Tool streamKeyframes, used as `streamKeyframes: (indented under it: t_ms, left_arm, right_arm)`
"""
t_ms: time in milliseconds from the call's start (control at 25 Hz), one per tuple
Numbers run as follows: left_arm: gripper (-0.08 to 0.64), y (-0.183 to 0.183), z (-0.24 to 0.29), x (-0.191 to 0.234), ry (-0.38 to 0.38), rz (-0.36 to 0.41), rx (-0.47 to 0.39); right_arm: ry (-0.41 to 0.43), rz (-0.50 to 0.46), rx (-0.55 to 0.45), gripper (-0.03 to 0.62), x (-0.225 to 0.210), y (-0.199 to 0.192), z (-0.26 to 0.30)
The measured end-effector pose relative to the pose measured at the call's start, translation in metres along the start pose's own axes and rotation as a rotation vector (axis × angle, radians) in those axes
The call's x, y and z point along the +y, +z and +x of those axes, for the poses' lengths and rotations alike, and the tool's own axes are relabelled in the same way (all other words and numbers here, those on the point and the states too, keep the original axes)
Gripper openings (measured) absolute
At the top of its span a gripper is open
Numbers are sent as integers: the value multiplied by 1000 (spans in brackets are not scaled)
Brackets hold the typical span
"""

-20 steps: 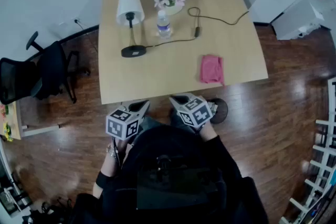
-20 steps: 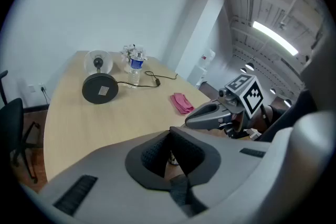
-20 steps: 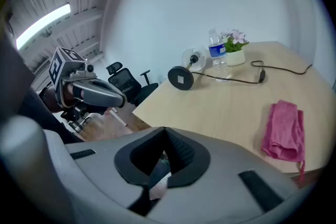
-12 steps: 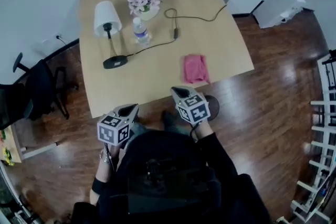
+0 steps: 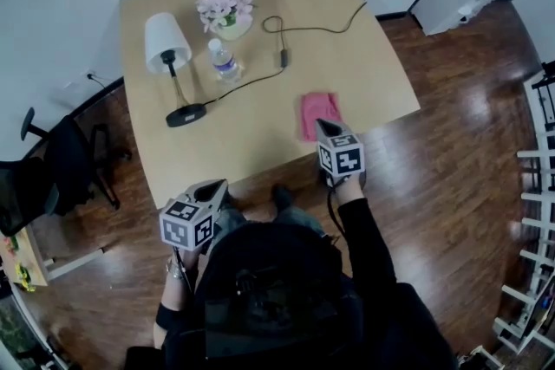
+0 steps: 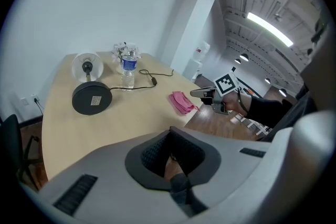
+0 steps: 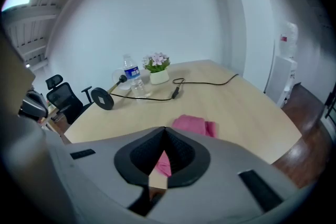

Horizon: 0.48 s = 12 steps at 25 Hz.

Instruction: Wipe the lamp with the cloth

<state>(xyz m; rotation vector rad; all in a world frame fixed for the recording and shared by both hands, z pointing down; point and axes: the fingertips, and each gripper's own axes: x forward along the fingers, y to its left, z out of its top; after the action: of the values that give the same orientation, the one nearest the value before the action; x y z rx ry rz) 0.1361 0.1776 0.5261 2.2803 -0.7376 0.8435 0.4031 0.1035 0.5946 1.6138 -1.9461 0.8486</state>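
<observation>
Poised with the right gripper (image 5: 324, 127) at the near edge of the cloth (image 5: 312, 110), jaws clenched and empty, so presumably needing to open before any pickup. Holding the left gripper (image 5: 215, 185) back off the table (image 5: 260, 134), likewise clenched on nothing, probably in reserve to steady the lamp (image 5: 166, 41), upright far left, well apart from the cloth.

Office meeting room. Large pale wood table (image 5: 260, 130) at centre of the head view, black swivel chair (image 5: 52, 178) at left edge, plain white walls. Water dispenser (image 7: 286, 65) at right; ceiling strip light (image 6: 268, 29) upper right.
</observation>
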Motion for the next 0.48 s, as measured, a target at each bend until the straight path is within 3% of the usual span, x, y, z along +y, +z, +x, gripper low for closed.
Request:
streamKeyframes:
  t_ms: [80,120,160,280,480]
  left_arm:
    - [3,-2,0,3,4,-6,8]
    - [3,-3,0,5,6,-10,12]
    - [3,-3,0,6,8,-14,16]
    - [3,-5,0,11,19,-25,29]
    - [3,-10,0,21,43,-43,47]
  right_arm:
    - [-36,7,24,7,-12,-5,13]
    - [-45,12,44,81,-16,-8,21]
    - [-50,22,68,225,-20,-12,31]
    - [-89,53,127,374,-33,-25,57]
    - [-157,104,206,466,-51,-41,83]
